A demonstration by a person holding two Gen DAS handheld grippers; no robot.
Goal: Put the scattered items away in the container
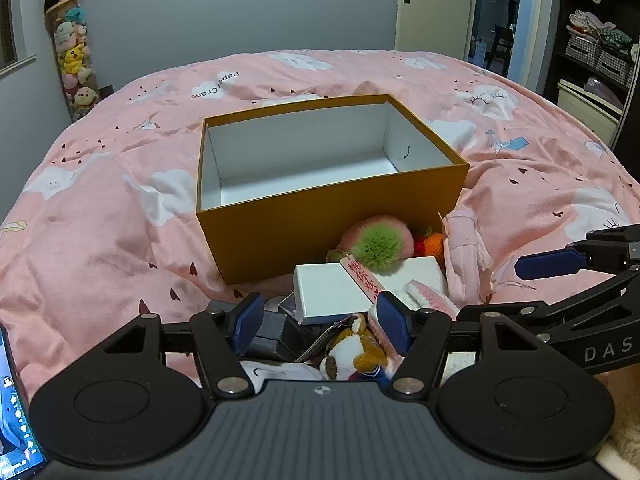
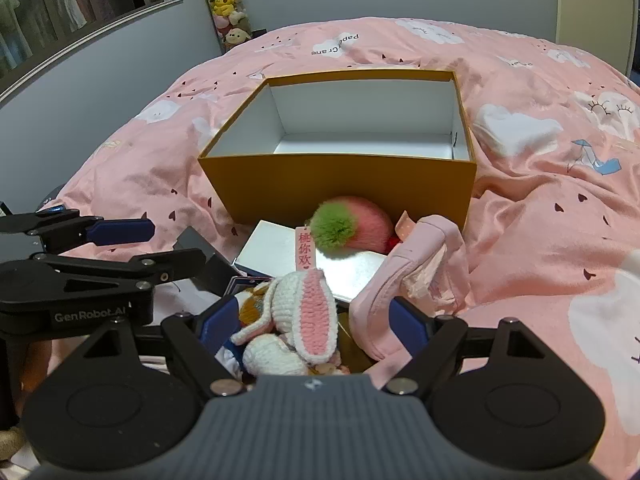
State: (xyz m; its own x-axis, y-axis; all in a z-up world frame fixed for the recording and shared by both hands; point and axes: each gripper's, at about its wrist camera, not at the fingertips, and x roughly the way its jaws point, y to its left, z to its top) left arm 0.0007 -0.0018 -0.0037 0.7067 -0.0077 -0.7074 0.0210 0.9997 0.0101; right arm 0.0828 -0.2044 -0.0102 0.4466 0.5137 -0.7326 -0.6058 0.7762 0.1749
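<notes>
On the pink duvet (image 1: 120, 208), both grippers hover with jaws spread wide, gripping nothing: the left gripper (image 1: 322, 322) over a small plush dog (image 1: 354, 350), the right gripper (image 2: 314, 322) around a crocheted bunny (image 2: 298, 312). Just past them sit a white box (image 1: 336, 284), a pink-green pompom (image 2: 352, 228) and a pink cloth (image 2: 404, 276), piled against the orange box (image 1: 320, 216), which is totally empty inside.

The right tool (image 2: 316, 330) hangs wide-jawed over a crocheted bunny (image 2: 298, 320), before the empty orange box (image 2: 340, 196).
</notes>
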